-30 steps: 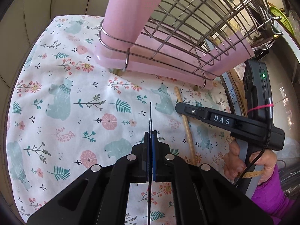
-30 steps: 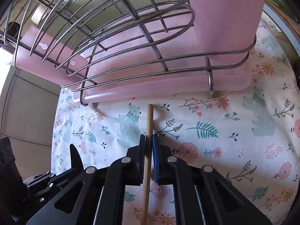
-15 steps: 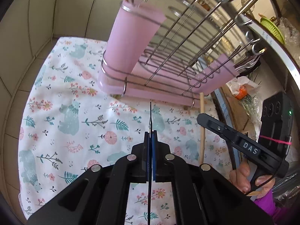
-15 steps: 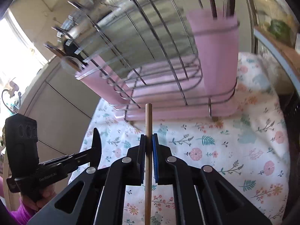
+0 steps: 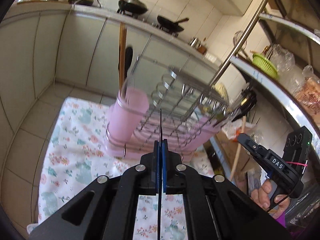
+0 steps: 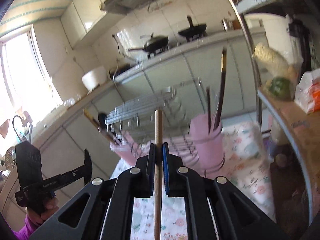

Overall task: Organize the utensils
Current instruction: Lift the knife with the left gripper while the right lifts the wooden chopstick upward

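white letters "das" stand on the right gripper (image 5: 243, 138) body; faint "genrobot.ai" lettering runs along the left gripper (image 6: 88, 161) arm.

The rack (image 5: 180, 108) is bright, shiny metal wire over a smooth pink plastic tray (image 5: 160, 140). A matt pink plastic cup (image 6: 206, 136) stands at the rack's end. The cloth (image 5: 76, 140) under them is soft printed fabric, slightly rumpled. The right gripper (image 6: 158, 154) is matt black plastic with blue pads and shiny metal rivets; it pinches a plain, unvarnished wooden stick (image 6: 158, 132). The left gripper (image 5: 160, 150) is made alike and clamps a thin dark knife (image 5: 160, 124), seen edge-on. Far off, the woks (image 5: 132, 5) look dull black metal, and the wall tiles (image 6: 152, 20) gleam.
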A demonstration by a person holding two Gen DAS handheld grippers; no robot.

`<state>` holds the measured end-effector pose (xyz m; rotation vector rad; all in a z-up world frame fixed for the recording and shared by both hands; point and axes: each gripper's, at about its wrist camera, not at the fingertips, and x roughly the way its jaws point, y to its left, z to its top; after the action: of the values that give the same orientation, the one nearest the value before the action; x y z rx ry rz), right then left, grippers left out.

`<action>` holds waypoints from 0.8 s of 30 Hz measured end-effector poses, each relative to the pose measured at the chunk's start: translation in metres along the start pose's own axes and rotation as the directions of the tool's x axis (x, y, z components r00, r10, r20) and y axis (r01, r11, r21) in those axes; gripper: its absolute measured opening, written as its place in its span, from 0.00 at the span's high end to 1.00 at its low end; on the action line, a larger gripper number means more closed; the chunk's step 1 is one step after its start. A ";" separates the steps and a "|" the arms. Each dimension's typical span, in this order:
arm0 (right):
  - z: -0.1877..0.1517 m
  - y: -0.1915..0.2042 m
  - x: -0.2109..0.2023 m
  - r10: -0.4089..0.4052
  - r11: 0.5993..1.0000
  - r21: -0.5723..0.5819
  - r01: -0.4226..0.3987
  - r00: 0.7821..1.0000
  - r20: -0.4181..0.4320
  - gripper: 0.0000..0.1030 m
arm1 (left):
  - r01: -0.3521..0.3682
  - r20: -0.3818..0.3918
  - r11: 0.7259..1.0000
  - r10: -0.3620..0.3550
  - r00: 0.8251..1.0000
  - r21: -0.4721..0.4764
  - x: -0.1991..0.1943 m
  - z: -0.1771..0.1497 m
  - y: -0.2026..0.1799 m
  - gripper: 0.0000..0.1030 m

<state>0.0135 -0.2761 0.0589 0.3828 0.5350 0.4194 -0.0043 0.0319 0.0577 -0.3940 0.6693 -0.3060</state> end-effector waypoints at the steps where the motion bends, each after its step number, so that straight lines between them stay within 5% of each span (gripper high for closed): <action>1: 0.006 -0.001 -0.008 -0.003 1.000 -0.001 0.003 0.999 0.034 0.94 | 0.004 0.019 1.000 -0.004 1.000 0.001 -0.002 0.004 -0.001 0.99; 5: 0.038 -0.005 -0.041 -0.034 0.999 -0.001 0.035 0.976 0.214 0.94 | 0.026 0.109 1.000 -0.026 0.994 0.005 -0.017 0.014 -0.007 0.99; 12: 0.069 0.000 -0.063 -0.070 0.995 -0.030 0.094 0.883 0.464 0.94 | 0.029 0.163 0.999 -0.031 0.986 0.018 -0.017 0.026 -0.007 0.99; 24: 0.088 0.002 -0.018 -0.129 0.967 -0.090 0.239 0.761 0.635 0.94 | 0.033 0.237 0.999 -0.037 0.971 0.022 -0.005 0.050 -0.005 0.99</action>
<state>0.0477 -0.3038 0.1374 0.2807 -0.1229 0.1206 0.0235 0.0426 0.0986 -0.4184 0.4254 -0.2925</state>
